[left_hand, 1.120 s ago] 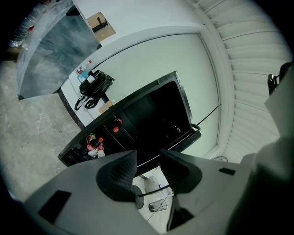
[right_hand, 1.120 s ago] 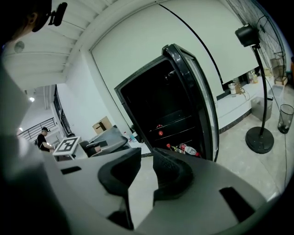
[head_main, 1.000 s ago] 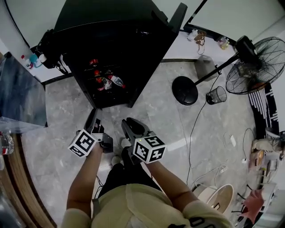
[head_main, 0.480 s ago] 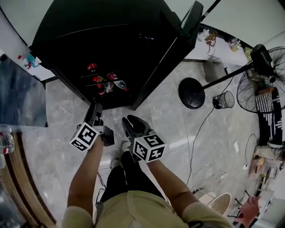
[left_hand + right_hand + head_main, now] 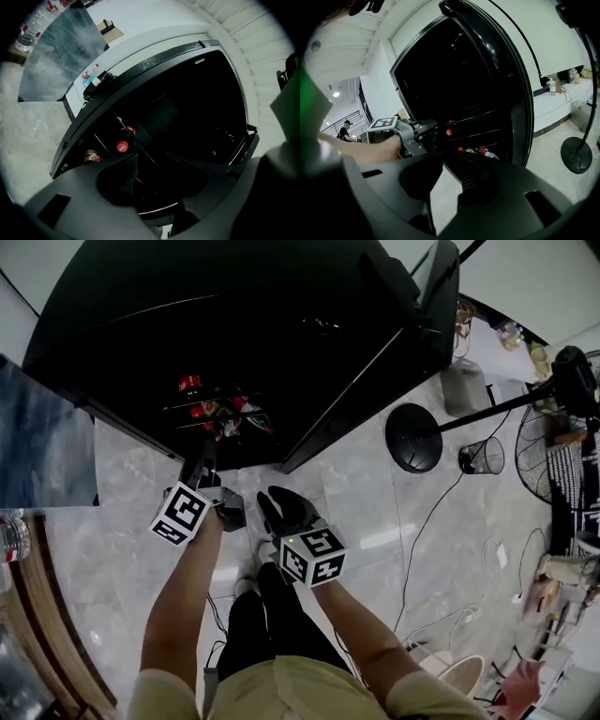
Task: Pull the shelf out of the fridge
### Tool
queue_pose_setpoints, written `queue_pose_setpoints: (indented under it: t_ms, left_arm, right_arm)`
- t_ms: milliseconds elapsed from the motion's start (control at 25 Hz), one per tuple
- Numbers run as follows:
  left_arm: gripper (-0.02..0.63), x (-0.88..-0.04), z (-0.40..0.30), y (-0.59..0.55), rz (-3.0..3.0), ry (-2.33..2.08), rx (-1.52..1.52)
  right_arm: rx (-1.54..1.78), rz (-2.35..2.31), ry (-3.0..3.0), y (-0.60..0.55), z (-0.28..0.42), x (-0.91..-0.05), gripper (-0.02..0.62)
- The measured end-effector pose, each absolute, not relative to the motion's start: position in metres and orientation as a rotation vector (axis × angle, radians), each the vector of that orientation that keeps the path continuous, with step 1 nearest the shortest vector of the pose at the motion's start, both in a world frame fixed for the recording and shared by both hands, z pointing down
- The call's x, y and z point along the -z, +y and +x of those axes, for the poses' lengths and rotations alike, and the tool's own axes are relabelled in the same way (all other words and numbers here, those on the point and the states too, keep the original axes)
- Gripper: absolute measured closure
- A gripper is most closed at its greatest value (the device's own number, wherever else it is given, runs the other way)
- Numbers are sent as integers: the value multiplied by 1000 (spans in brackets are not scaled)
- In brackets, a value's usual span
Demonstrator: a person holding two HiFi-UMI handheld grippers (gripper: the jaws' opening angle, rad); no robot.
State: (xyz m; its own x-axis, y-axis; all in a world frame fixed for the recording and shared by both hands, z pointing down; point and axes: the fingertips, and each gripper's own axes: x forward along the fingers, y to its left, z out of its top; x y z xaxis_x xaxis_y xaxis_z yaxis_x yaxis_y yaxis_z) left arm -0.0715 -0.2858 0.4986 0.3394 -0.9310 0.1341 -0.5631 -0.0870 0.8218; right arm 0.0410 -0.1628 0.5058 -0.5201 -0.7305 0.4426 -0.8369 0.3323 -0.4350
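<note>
The left claw and right claw, just opened wider and empty, are being held before the fridge; bottles could be toppled by the shelf being jerked.

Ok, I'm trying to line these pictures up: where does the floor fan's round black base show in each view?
Head view: the fan base lies on the floor right of centre, just right of the fridge.
Left gripper view: not in it.
Right gripper view: the fan base sits low at the right edge.
Shared landmark: the red bottle caps inside the open fridge show in all three.
</note>
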Motion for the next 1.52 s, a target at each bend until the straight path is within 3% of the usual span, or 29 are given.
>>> queue_pose_setpoints:
  t_ms: [600,1520]
  left_arm:
    - [430,-521,-53,-347,1624,-1318,705]
    - [427,-529,-66,-397,1551,-1333,938]
  right_arm:
    - [-1010,1520,-2322,-156,81,-546,509]
    - [-1055,1484,-2301,-145,84,-570,511]
